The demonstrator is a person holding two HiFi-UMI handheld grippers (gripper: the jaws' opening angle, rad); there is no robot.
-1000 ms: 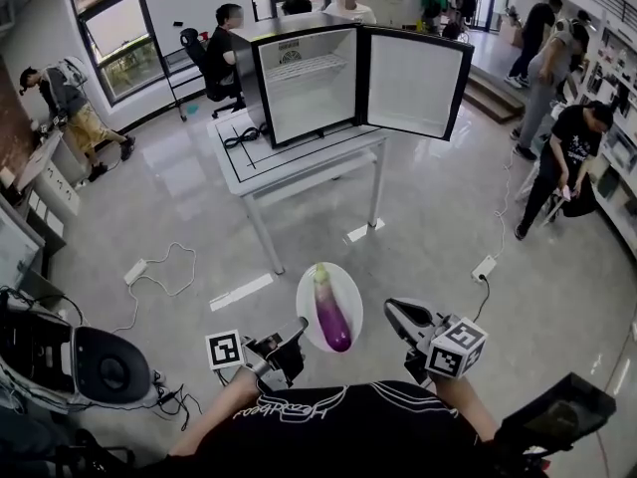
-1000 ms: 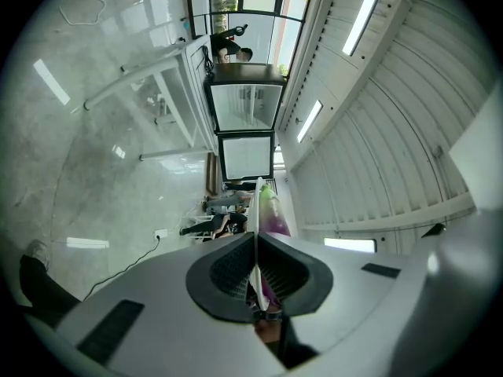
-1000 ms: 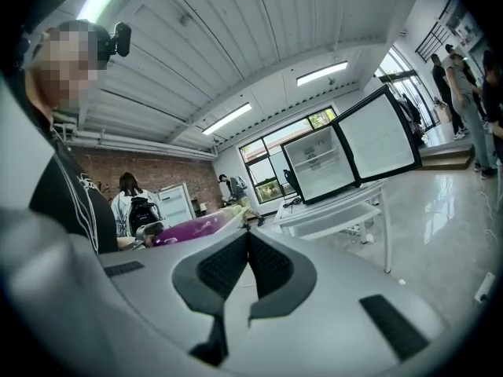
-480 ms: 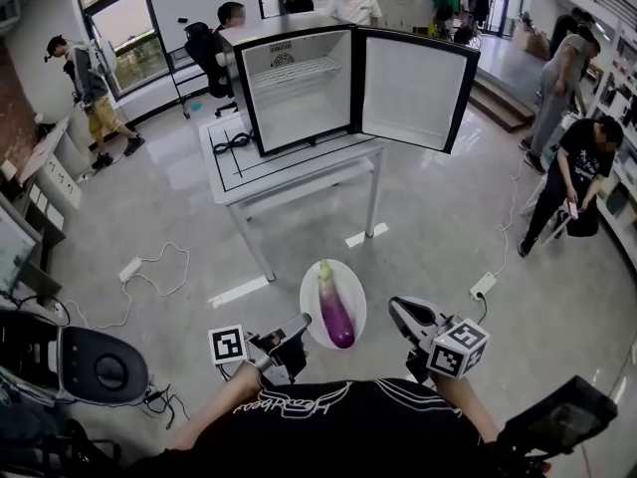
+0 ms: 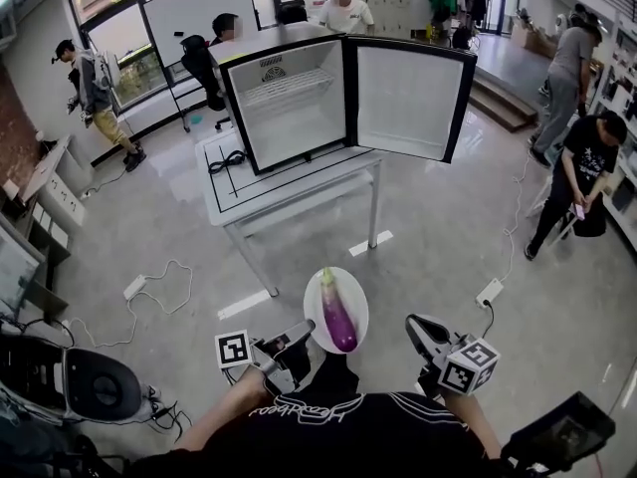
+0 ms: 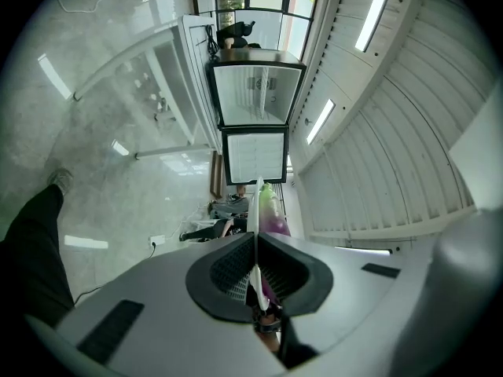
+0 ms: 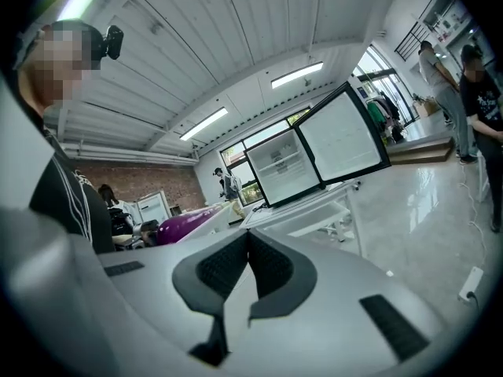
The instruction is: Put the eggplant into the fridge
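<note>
A purple eggplant (image 5: 336,314) with a green stem lies on a white plate (image 5: 356,302) held in front of the person. My left gripper (image 5: 302,333) is shut on the plate's left rim; the left gripper view shows the plate (image 6: 255,206) edge-on between the pads, the eggplant (image 6: 275,217) just past it. My right gripper (image 5: 415,325) hangs to the right of the plate, apart from it, jaws shut on nothing. The black fridge (image 5: 295,108) stands ahead on a white table (image 5: 261,185), its door (image 5: 408,98) swung wide open to the right, a wire shelf inside.
Power strips and cables lie on the floor at the left (image 5: 134,287) and right (image 5: 489,293) of the table. Several people stand or sit around the room, one at the far right (image 5: 577,167). A black cable (image 5: 234,160) lies on the table beside the fridge.
The table and fridge have come nearer and look larger. Both grippers and the plate with the eggplant have travelled forward together; the grip on the plate is unchanged.
</note>
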